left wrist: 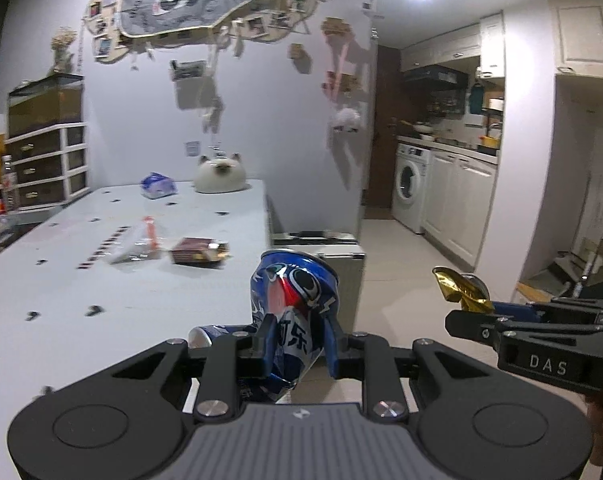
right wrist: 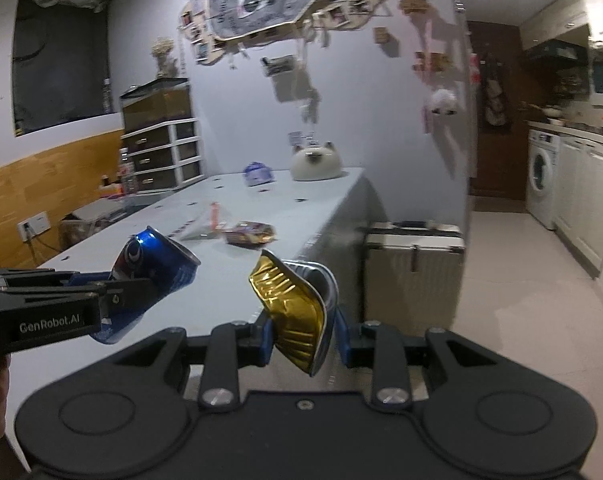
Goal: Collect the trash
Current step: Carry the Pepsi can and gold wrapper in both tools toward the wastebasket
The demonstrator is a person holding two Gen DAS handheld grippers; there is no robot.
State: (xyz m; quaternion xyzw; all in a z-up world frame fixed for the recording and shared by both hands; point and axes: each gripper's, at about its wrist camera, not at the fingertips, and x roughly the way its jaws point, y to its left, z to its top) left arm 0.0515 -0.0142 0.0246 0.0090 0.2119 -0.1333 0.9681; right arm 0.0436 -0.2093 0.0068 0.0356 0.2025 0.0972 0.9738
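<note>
My left gripper [left wrist: 299, 340] is shut on a crushed blue cola can [left wrist: 289, 300], held upright off the right end of the white table [left wrist: 101, 312]. The same can [right wrist: 153, 268] and left gripper [right wrist: 125, 300] show at the left of the right wrist view. My right gripper [right wrist: 304, 332] is shut on a crumpled gold foil tray [right wrist: 293, 312]; that gold foil tray [left wrist: 463, 290] and right gripper [left wrist: 473, 320] appear at the right of the left wrist view. On the table lie a clear plastic bag [left wrist: 137, 244] and a dark snack wrapper [left wrist: 199, 252].
A silver suitcase [right wrist: 413, 268] stands on the floor past the table's end. A cat-shaped white pot [left wrist: 220, 174] and a blue tissue pack [left wrist: 157, 186] sit at the table's far edge. Drawers [left wrist: 47, 160] stand at the left, a washing machine [left wrist: 411, 188] in the kitchen at the right.
</note>
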